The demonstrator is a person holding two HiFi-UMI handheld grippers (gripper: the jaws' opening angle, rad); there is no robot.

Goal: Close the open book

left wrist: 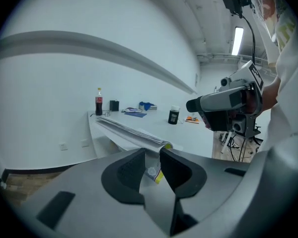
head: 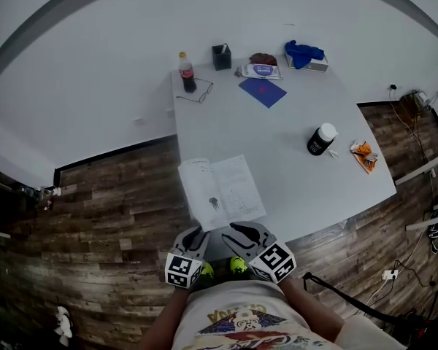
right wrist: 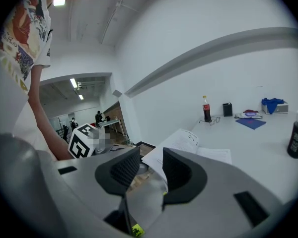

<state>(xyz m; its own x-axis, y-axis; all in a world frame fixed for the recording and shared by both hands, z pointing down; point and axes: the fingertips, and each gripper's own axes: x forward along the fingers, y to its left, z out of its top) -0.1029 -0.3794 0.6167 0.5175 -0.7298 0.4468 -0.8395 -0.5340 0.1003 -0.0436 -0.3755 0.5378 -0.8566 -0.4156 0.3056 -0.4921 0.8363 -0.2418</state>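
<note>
Head view: the open book (head: 220,191) is laid at the tabletop's (head: 299,122) near edge, where the left tool (head: 193,235) and right tool (head: 235,230) are held narrowly parted, empty. It could be dragged off if one page is snagged.

I have two tongs, the left tongs (head: 193,238) and the right tongs (head: 239,233). There is one white table (head: 299,188). On it I count one open book (head: 220,190), one cola bottle (head: 187,73), one pair of glasses (head: 202,91), one black cup (head: 221,57), one flat blue pad (head: 262,92), one pack of wipes (head: 261,71), one blue cloth (head: 304,52), one dark jar (head: 321,139) with a white lid, and one orange wrapper (head: 363,154).
</note>
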